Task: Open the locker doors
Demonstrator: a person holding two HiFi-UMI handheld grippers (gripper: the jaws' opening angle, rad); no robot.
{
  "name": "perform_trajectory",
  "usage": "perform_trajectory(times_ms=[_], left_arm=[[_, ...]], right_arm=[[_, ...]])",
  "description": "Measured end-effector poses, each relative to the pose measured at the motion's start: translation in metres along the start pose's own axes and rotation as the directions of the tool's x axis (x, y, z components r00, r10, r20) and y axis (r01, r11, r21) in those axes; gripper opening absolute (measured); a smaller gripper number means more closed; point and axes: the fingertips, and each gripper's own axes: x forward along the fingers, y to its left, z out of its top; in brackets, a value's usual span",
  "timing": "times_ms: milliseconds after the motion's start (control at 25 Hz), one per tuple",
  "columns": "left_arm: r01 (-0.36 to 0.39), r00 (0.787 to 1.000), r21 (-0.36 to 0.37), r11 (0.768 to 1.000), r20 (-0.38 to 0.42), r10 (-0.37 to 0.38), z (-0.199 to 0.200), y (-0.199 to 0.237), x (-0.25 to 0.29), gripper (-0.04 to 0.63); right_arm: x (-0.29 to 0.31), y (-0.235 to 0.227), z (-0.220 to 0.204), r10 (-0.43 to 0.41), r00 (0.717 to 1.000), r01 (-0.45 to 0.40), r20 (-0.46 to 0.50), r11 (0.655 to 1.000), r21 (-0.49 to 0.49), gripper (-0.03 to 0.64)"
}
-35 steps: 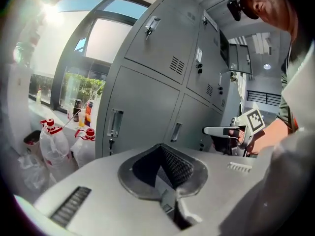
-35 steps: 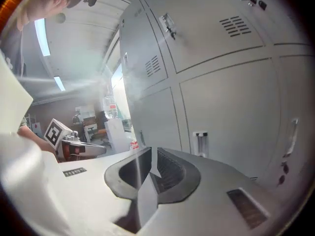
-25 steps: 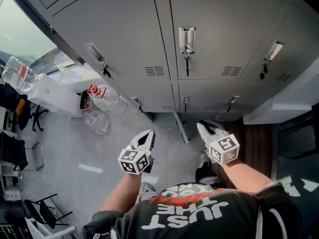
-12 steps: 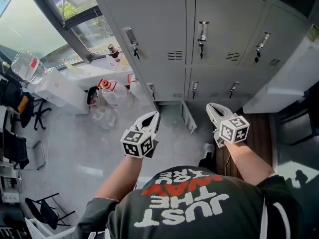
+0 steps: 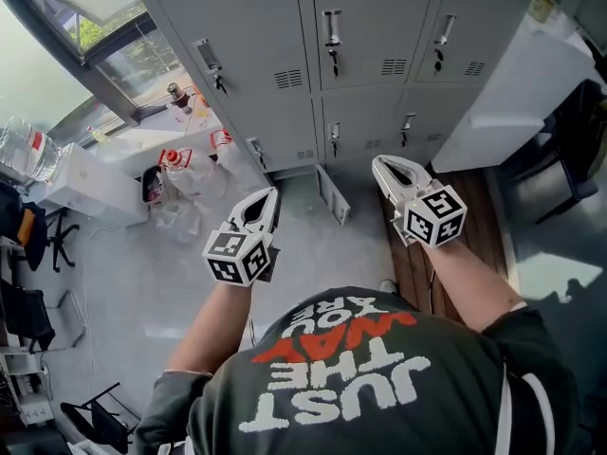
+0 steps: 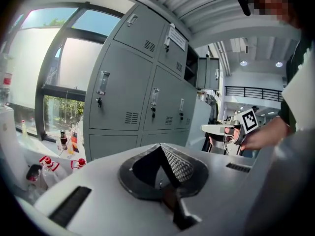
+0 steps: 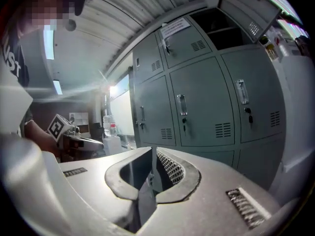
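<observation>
The grey lockers (image 5: 365,17) are seen along the top of the head view, well apart from both tongs. The doors of the row with upright handles (image 5: 332,27) are shut, and keys (image 5: 333,60) are hung in the locks below the handles. One low door (image 5: 332,194) near the floor is stood ajar. In the right gripper view an upper compartment (image 7: 224,28) is shown dark and open.

The left tongs (image 5: 267,199) are held out over the grey floor (image 5: 313,254), pointed toward the lockers. Their jaws are brought together at the tips, and nothing is held between them. The right tongs (image 5: 381,165) are held at the edge of a strip of wooden flooring (image 5: 479,221). Their jaws are parted by only a narrow slit and are being closed, with nothing between them.

Plastic bottles (image 5: 180,164) with red caps are gathered on the floor at the left, below a window (image 5: 123,50).
</observation>
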Motion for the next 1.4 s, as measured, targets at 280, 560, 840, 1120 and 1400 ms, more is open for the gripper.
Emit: perform_trajectory(times_ms=[280,560,840,1120,1400], left_arm=[[-0.055,0.998,-0.038,0.998,0.029,0.056,0.005,-0.060,0.030,0.005],[-0.066,0.997,-0.061,0.996,0.032,0.068,0.000,-0.101,0.049,0.005],[-0.060,0.998,-0.061,0.996,0.012,0.061,-0.004,-0.099,0.048,0.005],[-0.044,0.999,-0.051,0.998,0.005,0.044,-0.004,-0.097,0.046,0.005],[-0.047,0.999,-0.054,0.997,0.005,0.048,-0.006,-0.092,0.041,0.005]], right_arm=[[-0.044,-0.043,-0.006,0.070,0.997,-0.069,-0.045,0.998,0.013,0.048],[-0.078,-0.081,-0.031,0.072,0.991,-0.064,-0.113,0.995,0.072,0.035],[-0.081,-0.091,-0.055,0.026,0.985,0.000,-0.170,0.988,0.152,0.034],[-0.078,-0.085,-0.057,0.015,0.985,0.011,-0.171,0.989,0.146,0.034],[-0.076,-0.079,-0.061,0.016,0.983,0.009,-0.180,0.990,0.138,0.034]])
